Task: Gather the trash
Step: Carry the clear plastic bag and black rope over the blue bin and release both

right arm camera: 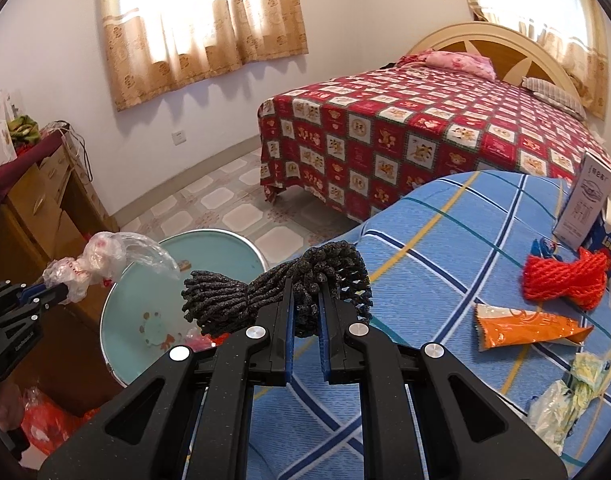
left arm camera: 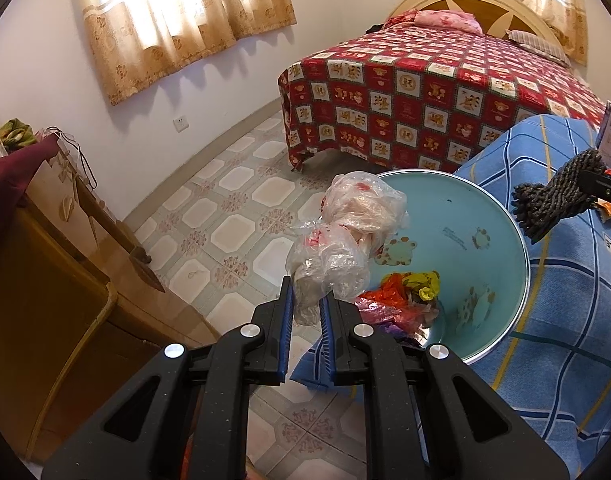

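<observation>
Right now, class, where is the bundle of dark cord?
In the right wrist view the dark cord is clamped in the right gripper, between the pale green basin and the blue checked cloth.

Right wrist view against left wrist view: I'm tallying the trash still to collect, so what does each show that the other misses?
Only the right wrist view shows the red yarn bundle, orange wrapper and crumpled yellowish bag lying on the blue cloth. Only the left wrist view shows the colourful scraps already inside the basin. Both show the left gripper shut on the clear plastic bag, and the right gripper shut on the dark yarn bundle.
</observation>
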Demonstrator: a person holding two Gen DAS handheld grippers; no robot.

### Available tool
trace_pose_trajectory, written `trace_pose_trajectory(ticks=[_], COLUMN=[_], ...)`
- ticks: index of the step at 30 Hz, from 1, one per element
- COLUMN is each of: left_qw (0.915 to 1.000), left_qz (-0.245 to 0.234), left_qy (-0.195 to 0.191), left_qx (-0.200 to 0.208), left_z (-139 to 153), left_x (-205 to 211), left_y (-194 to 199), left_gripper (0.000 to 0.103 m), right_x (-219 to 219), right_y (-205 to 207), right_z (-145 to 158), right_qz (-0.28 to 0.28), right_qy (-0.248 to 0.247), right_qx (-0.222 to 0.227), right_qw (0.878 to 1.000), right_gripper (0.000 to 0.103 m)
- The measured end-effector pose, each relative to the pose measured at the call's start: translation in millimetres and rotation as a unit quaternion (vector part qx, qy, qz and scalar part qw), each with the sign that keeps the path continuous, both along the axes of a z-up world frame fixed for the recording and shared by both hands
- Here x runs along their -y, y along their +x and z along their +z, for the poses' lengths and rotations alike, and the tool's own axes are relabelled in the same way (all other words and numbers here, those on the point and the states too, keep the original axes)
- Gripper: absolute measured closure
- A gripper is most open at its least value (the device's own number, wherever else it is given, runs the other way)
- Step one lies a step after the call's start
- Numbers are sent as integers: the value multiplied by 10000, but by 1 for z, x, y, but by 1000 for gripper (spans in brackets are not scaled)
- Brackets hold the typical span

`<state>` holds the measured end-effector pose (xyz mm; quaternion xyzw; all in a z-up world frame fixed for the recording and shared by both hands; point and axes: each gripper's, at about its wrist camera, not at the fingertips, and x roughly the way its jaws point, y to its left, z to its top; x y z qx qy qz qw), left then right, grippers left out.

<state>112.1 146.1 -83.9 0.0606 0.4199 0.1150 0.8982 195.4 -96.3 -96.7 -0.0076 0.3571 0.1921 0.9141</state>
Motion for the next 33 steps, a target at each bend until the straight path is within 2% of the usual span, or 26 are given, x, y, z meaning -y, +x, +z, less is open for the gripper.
trace_pose_trajectory(ticks=[26, 27, 29, 30, 31, 32, 33], left_qw=[9999, 9999, 9998, 9998, 9998, 9998, 9998], left_qz=[-87, -104, -148, -149, -157, -167, -174], left_qy=[-77, -81, -90, -111, -124, -97, -68], left_qx=[-20, -15, 0, -2, 11, 53, 69], left_z=[-1, -1, -1, -1, 0, 0, 1], left_x=[11, 12, 15, 17, 16, 17, 18], left_y=[-1, -1, -2, -2, -3, -4, -4], left_gripper=[87, 87, 84, 78, 62, 52, 51], right_x=[-29, -30, -33, -33, -33, -34, -35], right_y=[-1, -1, -2, -2, -3, -4, -4], right_z=[-4, -4, -5, -6, -6, -7, -8], right_qz=[388, 404, 473, 480, 468, 475, 484], right_qy=[-12, 5, 52, 75, 109, 126, 140], right_qx=[-87, -85, -92, -65, -30, -34, -49], right_qw=[9992, 9991, 9988, 9988, 9988, 9988, 9987], right_gripper=[90, 88, 76, 57, 41, 39, 39])
